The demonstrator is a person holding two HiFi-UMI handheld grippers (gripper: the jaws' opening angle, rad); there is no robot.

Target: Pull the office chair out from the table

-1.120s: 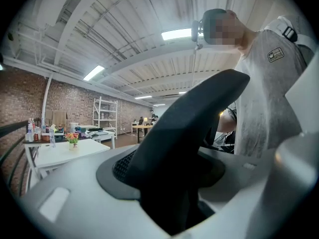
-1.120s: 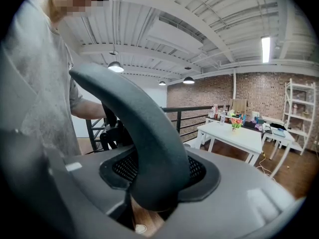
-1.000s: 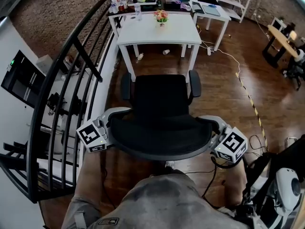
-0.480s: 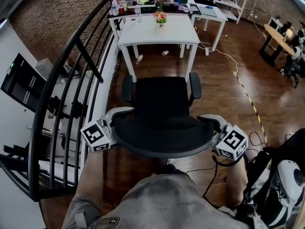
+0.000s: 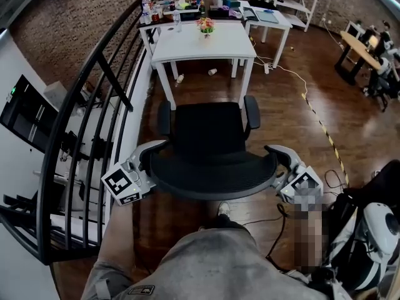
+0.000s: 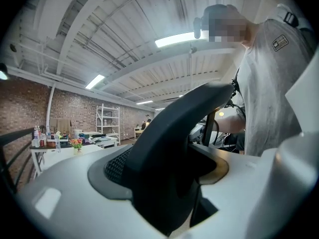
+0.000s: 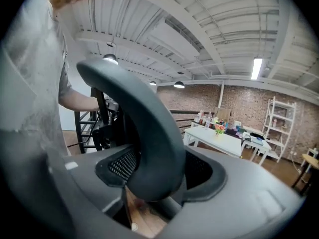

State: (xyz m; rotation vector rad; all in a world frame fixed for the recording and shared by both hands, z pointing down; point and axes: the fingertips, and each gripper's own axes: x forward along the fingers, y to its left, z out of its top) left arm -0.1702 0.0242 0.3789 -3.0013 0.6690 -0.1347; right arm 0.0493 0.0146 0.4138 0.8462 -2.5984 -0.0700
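Chair (image 5: 209, 136) stands well clear of the tabletop (image 5: 187, 45), backrest rim (image 6: 174, 148) between the jaws of the left claw (image 5: 147, 158) and right claw (image 5: 279, 161), both just opened and released; pulling looks done, next is drawing them off the rim

Office chair (image 5: 209, 136) farther from table (image 5: 203, 42); left tool (image 5: 147, 159), right tool (image 5: 279, 162) jaws opening, backrest (image 5: 212, 185) between.
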